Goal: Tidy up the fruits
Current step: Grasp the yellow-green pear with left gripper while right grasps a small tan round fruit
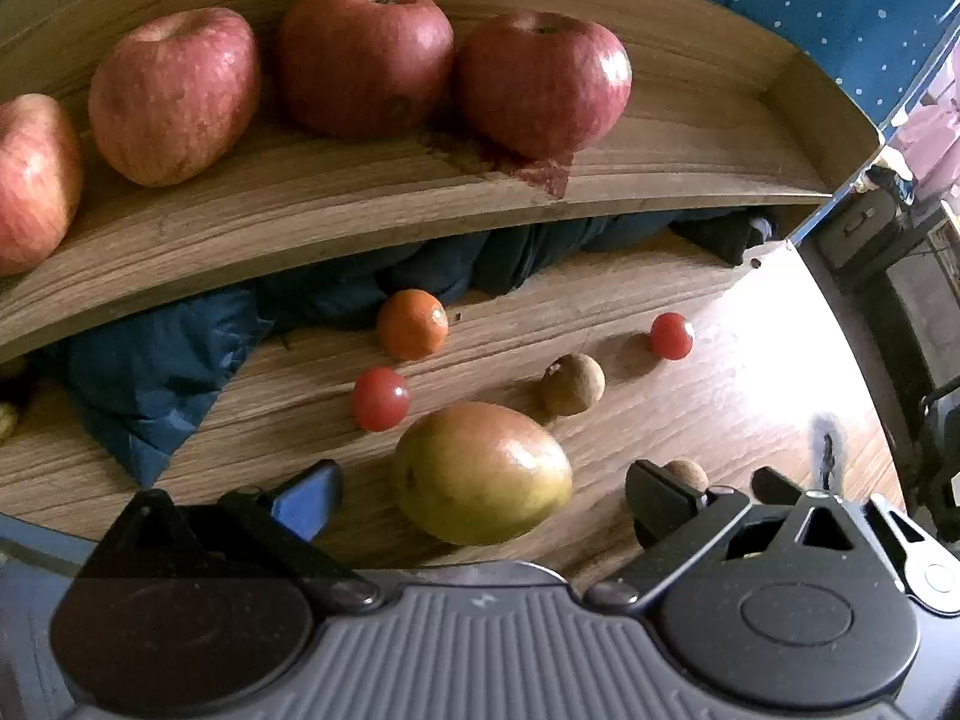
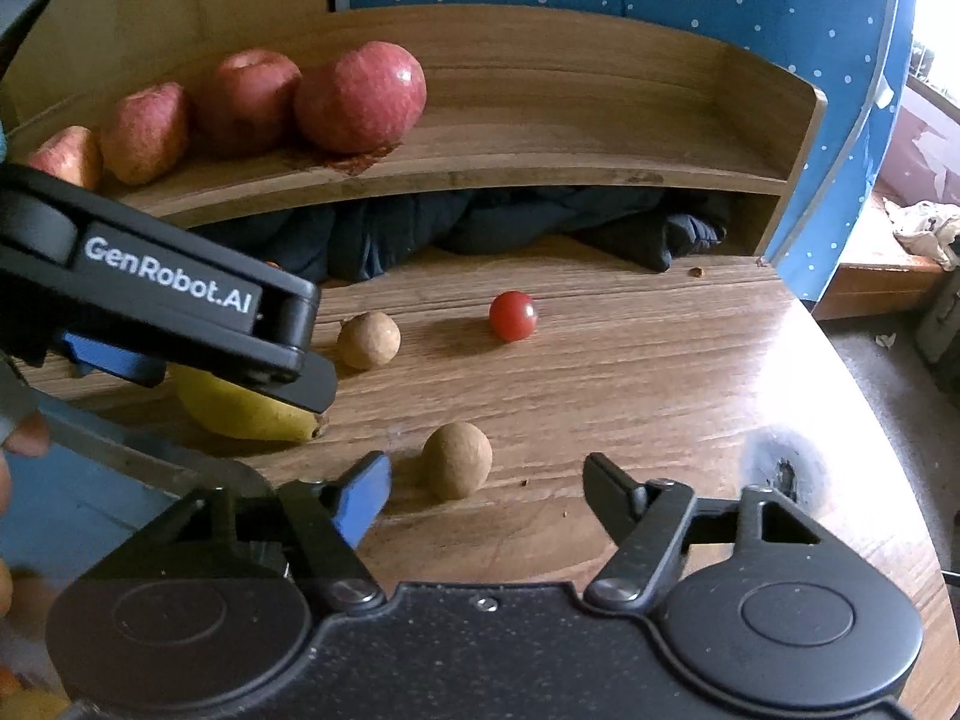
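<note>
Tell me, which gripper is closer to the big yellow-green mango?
Left. The left gripper is open with the mango right between its fingers. The right gripper sits off to the mango's right, open around a small brown fruit instead.

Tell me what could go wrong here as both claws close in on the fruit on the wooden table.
1. The open left claw straddles the yellow-green mango; squeezing its rounded skin off-centre could make it slip out.
2. The round brown longan between the open right claw fingers may roll if nudged.
3. The two claws work close together and could collide.
</note>
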Motion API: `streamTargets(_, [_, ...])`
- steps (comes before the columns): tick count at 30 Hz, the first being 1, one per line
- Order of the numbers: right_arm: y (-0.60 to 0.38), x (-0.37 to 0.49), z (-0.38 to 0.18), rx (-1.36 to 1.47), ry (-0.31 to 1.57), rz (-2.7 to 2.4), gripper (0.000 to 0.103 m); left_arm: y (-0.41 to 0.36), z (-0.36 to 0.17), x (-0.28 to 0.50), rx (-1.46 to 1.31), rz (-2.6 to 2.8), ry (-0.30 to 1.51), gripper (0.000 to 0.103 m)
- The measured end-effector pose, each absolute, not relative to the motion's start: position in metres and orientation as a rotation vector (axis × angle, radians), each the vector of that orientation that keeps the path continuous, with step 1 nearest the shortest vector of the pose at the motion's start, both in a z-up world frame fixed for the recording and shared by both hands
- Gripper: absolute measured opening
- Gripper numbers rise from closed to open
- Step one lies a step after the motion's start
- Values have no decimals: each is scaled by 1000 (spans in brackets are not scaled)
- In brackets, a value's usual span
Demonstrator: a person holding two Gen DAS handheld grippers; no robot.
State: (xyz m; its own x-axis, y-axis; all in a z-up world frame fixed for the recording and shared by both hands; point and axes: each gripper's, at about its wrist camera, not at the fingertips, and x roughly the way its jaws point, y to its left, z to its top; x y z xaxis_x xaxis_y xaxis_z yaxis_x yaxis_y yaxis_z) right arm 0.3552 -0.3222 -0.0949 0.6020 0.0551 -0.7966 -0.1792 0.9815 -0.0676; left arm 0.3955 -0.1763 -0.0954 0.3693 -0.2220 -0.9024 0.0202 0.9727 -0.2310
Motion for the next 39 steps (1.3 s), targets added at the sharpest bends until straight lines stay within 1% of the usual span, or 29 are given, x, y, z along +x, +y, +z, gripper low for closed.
streamTargets(1, [-322,357,-96,-144,920,136,65,-176,-95,395,-195,-156,1182,100])
streamTargets(3, [-322,358,-97,-141,925,138,58,-175,-95,395,-202,-153,1179,97])
streamTargets(12, [-321,360,-99,-142,942,154,43,-175,-98,392,-235,-150,1189,82])
streamTargets(16, [-320,360,-99,-140,945,162,40,-175,-100,392,-252,-157,1198,77])
streamTargets(22, [-321,362,-99,-130,946,168,38,-171,-103,393,-289,-145,1202,74])
streamTargets(27, [-321,366,-99,-115,950,171,33,-168,-103,394,-313,-144,1191,69])
streamTargets(30, [-321,365,-99,-120,950,175,29,-167,-103,394,-320,-138,1187,69])
streamTargets(39, [-319,358,-97,-111,955,168,29,-166,-103,392,-333,-129,1183,67])
